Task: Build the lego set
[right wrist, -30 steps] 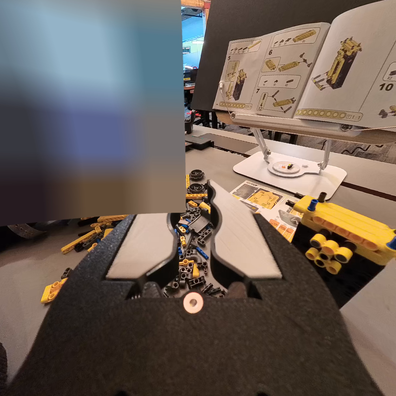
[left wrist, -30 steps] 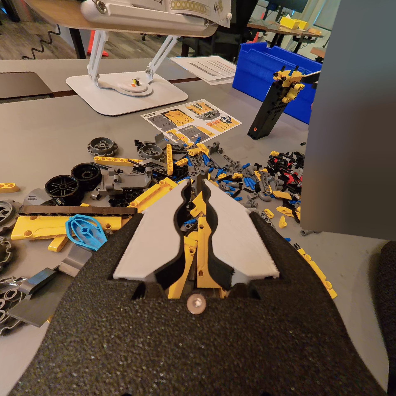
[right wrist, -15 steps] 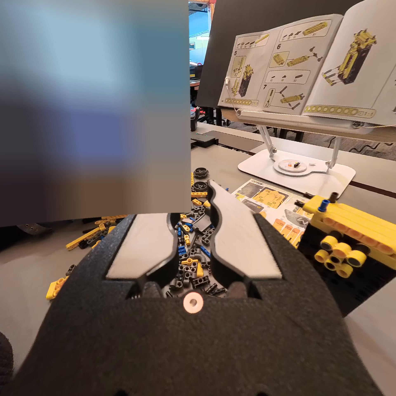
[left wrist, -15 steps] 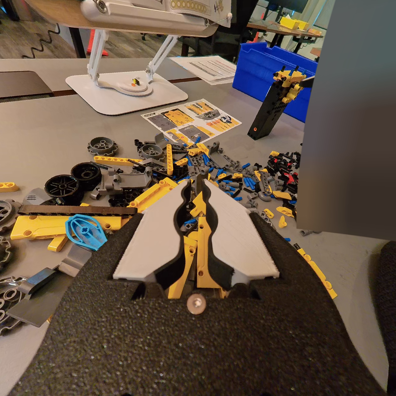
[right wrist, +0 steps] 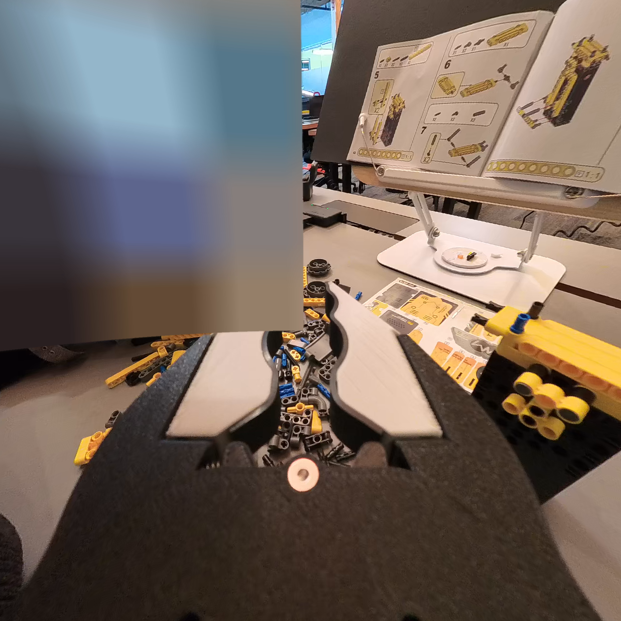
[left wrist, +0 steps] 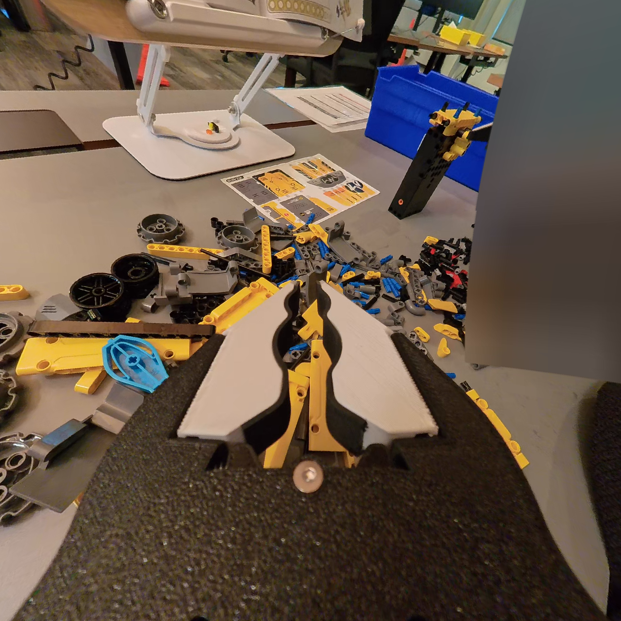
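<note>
Black-and-yellow brick build [left wrist: 425, 168] is standing tilted on the bench [left wrist: 67, 201], well past the loose parts pile [left wrist: 336, 268] and right in front of the blue bin [left wrist: 420, 100]. In the right wrist view it's sitting just beside the right gripper [right wrist: 302, 336], off to its right, and I'm not seeing the fingers touching it there. That gripper is hovering over the small grey, black and blue bits with its fingers moderately apart and nothing between them. One fingertip is going behind a blurred patch, so I can't fully judge the tip. The left gripper [left wrist: 308, 289] is hanging low over the near side of the pile with its fingers drawn narrow, tips almost meeting. A long yellow piece [left wrist: 317, 386] is showing through the gap, but it looks like it's lying on the bench underneath. I honestly can't tell if the tips are pinching anything. Off to the left gripper's left, two black wheels [left wrist: 97, 290], a blue oval piece [left wrist: 134, 364] and a big yellow panel [left wrist: 67, 353] are lying around. Farther back a sticker sheet [left wrist: 302, 188] is lying flat near the white book stand [left wrist: 198, 148], which is propping up an open instruction booklet [right wrist: 470, 100].
</note>
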A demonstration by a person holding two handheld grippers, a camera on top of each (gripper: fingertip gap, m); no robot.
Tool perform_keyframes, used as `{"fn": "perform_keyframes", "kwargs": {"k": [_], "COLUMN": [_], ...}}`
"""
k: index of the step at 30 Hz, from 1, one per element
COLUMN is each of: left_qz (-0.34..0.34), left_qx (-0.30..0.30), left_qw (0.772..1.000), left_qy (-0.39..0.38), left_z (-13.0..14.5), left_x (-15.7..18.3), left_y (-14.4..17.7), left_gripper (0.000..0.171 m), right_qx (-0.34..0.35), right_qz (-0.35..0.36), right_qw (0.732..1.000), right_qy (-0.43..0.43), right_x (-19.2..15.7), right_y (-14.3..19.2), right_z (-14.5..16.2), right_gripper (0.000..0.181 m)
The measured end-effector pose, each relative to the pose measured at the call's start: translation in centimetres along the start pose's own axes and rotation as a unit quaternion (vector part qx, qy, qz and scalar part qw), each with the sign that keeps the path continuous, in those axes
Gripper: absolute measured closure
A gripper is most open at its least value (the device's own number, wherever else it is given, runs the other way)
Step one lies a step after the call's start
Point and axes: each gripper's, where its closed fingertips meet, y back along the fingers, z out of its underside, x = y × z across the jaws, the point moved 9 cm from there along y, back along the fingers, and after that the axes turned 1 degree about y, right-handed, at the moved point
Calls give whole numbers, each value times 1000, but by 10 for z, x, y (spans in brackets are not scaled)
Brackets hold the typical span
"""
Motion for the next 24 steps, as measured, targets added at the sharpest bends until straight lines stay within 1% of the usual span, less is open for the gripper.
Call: {"fn": "perform_keyframes", "kwargs": {"k": [1,5,8,12,24], "left_qz": [0,-2,-25,-18,-40], "left_qx": [0,3,4,17,19], "left_qw": [1000,1000,1000,999,998], "left_qy": [0,1,5,29,34], "left_z": [0,0,-1,-2,-2], "left_x": [0,-1,-5,-8,-13], "left_y": [0,1,2,5,7], "left_gripper": [162,162,162,162,162], "right_qx": [0,-3,-4,-6,-16], "right_qz": [0,-2,-2,-3,-6], "right_qw": [1000,1000,1000,1000,1000], "right_qy": [0,2,3,2,2], "right_x": [0,-1,-1,-1,-2], "right_y": [0,-1,-1,-2,-4], "right_z": [0,1,1,1,4], "right_gripper": [160,160,160,160,161]}}
